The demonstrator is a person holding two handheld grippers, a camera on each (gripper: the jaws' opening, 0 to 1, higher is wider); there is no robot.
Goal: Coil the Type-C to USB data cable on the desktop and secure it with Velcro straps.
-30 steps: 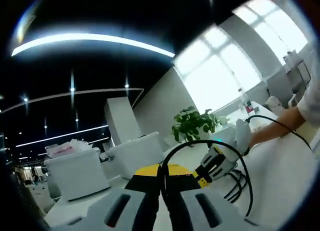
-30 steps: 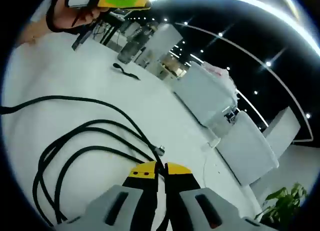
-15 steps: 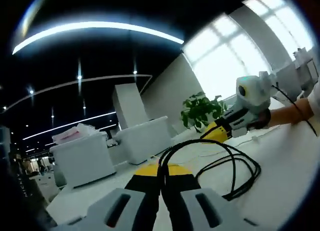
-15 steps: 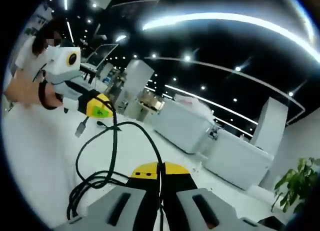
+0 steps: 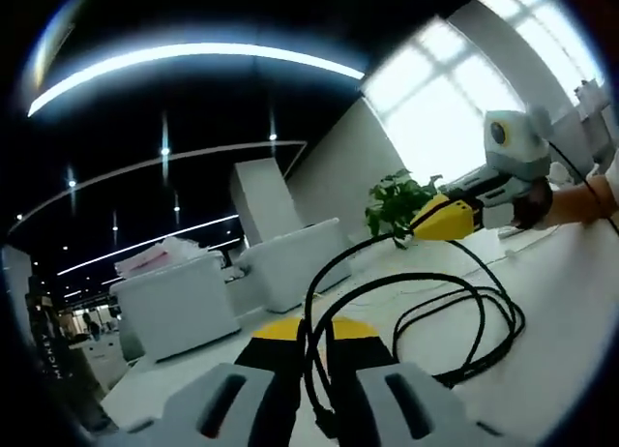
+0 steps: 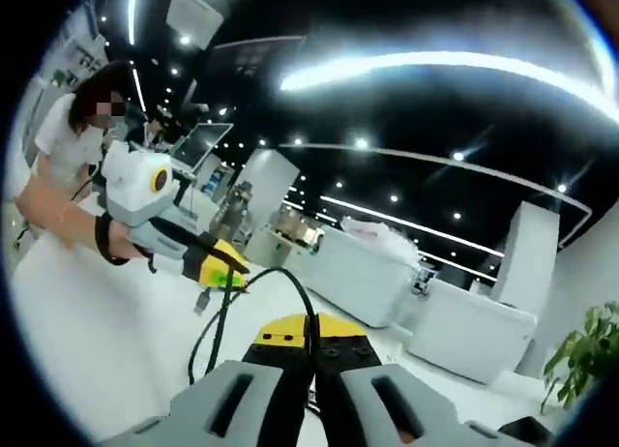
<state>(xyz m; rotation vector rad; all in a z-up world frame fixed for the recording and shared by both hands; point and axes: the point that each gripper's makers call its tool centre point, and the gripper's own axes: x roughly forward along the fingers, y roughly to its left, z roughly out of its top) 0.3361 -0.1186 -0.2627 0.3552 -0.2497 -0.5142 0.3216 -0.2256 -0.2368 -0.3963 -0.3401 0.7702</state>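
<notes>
Black round cable hangs in loose loops above white desktop; left gripper and right gripper both pinch it, jaws narrow.

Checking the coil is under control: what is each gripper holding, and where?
Both jaws are shut on the black cable: the left gripper and right gripper each pinch a strand along the loops.

The cable is black against the white worktop. The left gripper has black fingers with yellow tips on a pale grey body. The right gripper looks the same. Beyond the cable, the plant seems dark green.
</notes>
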